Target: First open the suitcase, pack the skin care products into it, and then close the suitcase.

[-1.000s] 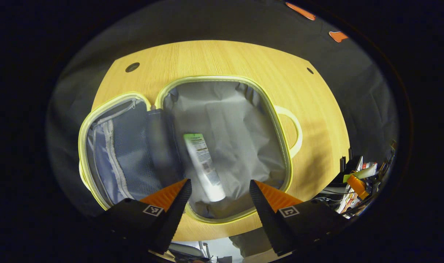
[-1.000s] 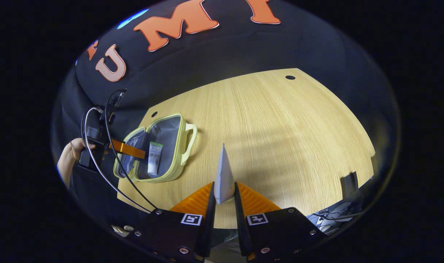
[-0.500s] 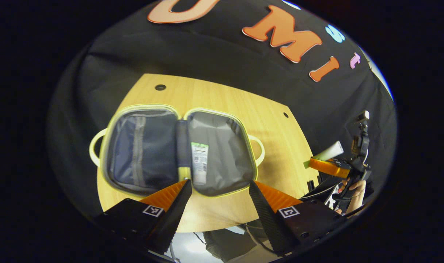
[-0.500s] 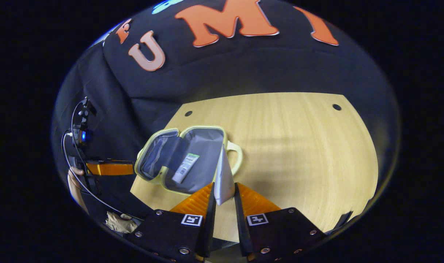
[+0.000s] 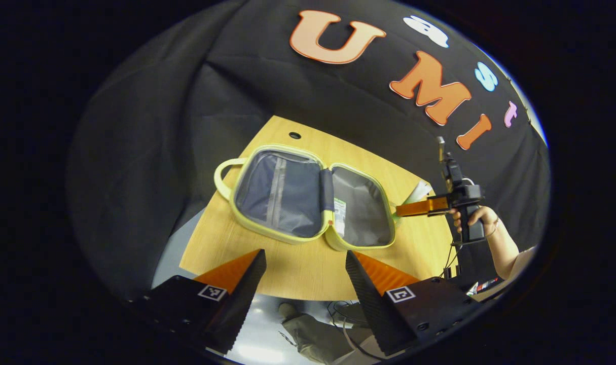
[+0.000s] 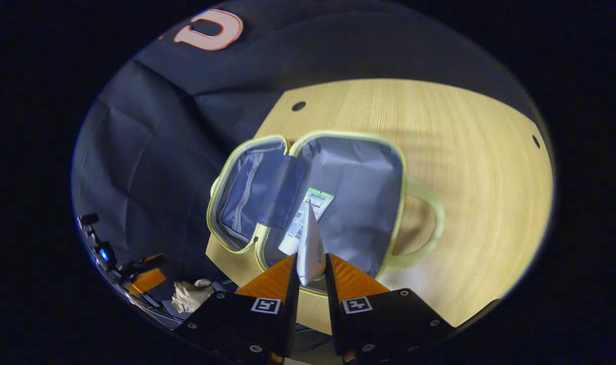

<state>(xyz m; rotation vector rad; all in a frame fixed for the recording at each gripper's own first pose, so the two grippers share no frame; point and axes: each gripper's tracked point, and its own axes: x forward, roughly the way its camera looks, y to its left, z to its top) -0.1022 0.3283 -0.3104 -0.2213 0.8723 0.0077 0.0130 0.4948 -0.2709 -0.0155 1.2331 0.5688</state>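
A small yellow-trimmed suitcase (image 5: 308,195) (image 6: 338,172) lies open flat on the wooden table (image 6: 470,152), grey lining up. A white tube with a green label (image 6: 303,218) (image 5: 339,218) rests in its right half. My right gripper (image 6: 310,276) is shut on a second white tube (image 6: 310,248), held just over the near rim of that half. In the left gripper view the same gripper (image 5: 422,207) reaches in from the right with its tube (image 5: 418,191) at the case's edge. My left gripper (image 5: 305,274) hangs open, back from the table's near edge, holding nothing.
The case's two looped handles (image 5: 224,175) (image 6: 424,223) stick out at either side. A person's hand (image 5: 477,215) holds the right gripper. Cables and the floor (image 5: 308,324) show below the table's near edge. Bare tabletop lies to the right of the case in the right gripper view.
My left gripper has drawn back and up from the case, still open. My right gripper has carried its tube leftward to the open case and tilted down over it.
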